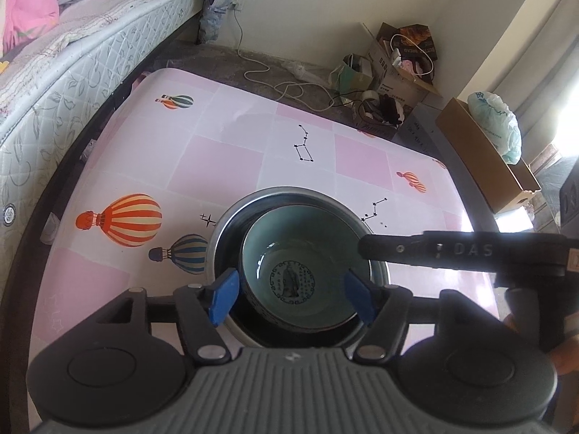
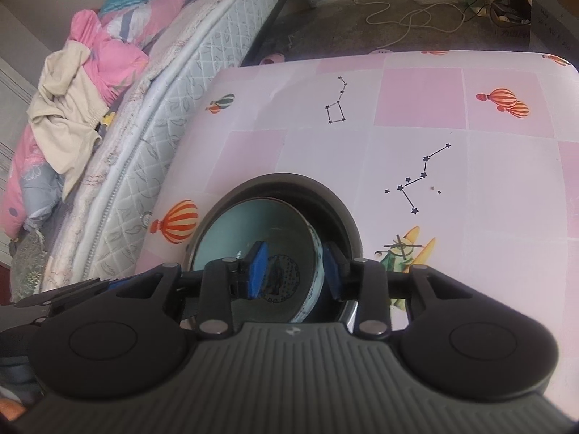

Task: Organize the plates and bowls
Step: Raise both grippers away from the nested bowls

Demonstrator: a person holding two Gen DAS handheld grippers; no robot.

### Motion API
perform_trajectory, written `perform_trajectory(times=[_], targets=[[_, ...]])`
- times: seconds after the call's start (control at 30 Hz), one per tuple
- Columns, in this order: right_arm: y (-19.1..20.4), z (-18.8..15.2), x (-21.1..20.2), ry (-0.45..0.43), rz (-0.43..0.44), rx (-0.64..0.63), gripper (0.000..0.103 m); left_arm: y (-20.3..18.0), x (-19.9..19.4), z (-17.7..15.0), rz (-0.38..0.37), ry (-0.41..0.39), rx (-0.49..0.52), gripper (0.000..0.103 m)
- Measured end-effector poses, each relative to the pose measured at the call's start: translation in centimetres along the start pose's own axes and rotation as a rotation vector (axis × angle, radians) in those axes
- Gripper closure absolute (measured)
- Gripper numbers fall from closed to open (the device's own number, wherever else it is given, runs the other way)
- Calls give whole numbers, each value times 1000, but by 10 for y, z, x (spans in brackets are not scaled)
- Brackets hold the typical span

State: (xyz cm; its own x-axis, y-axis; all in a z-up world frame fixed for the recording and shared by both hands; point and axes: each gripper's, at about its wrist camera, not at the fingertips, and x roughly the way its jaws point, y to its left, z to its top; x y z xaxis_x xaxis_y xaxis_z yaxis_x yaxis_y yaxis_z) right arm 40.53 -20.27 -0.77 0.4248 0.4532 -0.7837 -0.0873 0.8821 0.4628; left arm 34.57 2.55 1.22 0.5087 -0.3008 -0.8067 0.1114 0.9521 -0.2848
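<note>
A teal ceramic bowl [image 1: 289,253] with a dark round emblem inside sits tilted in a larger steel bowl [image 1: 231,224] on the pink table. My left gripper [image 1: 293,294] is open, its blue pads on either side of the teal bowl's near rim, not clamping it. My right gripper [image 2: 295,269] straddles the teal bowl's right wall [image 2: 315,267], one blue pad inside and one outside, with small gaps showing. Its arm reaches in from the right in the left wrist view [image 1: 452,253]. The steel bowl [image 2: 325,195] rings the teal one.
The table [image 1: 231,144] has a pink checked cover with balloon prints. A bed [image 1: 72,54] runs along its left side. Cardboard boxes [image 1: 481,152], bags and cables [image 1: 289,86] lie on the floor beyond the far edge.
</note>
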Motion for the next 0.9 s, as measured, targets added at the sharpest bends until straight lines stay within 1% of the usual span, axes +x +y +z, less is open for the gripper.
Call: perform_trajectory(times=[0.1,0.23,0.33,0.37,0.47,0.67,0.77,0.9], targets=[[-1,-5,-21,-27,31,6,70,0,-15,-5,6,-16,8,34],[-3,-20,-57,-78,78,8,69,-3,-43,-19,30,-69,35,25],[-3,-37,-86,-121,102,-2,67,-6,-66,-32,64,-112,60,19],[-3,-45,-97,-138,110,-5,65,-7,-72,-36,69,-121,65,19],[-3,-66,-121,-185,122,-3,63,-9,-91,-50,74,-149,87,15],[0,-119,-160,-259,95,-11,63,-11,-121,-83,141,-213,114,12],[6,-143,-174,-289,69,-33,62,-8,-135,-103,151,-228,112,11],[16,-177,-191,-325,52,-50,62,-4,-155,-128,146,-234,90,10]])
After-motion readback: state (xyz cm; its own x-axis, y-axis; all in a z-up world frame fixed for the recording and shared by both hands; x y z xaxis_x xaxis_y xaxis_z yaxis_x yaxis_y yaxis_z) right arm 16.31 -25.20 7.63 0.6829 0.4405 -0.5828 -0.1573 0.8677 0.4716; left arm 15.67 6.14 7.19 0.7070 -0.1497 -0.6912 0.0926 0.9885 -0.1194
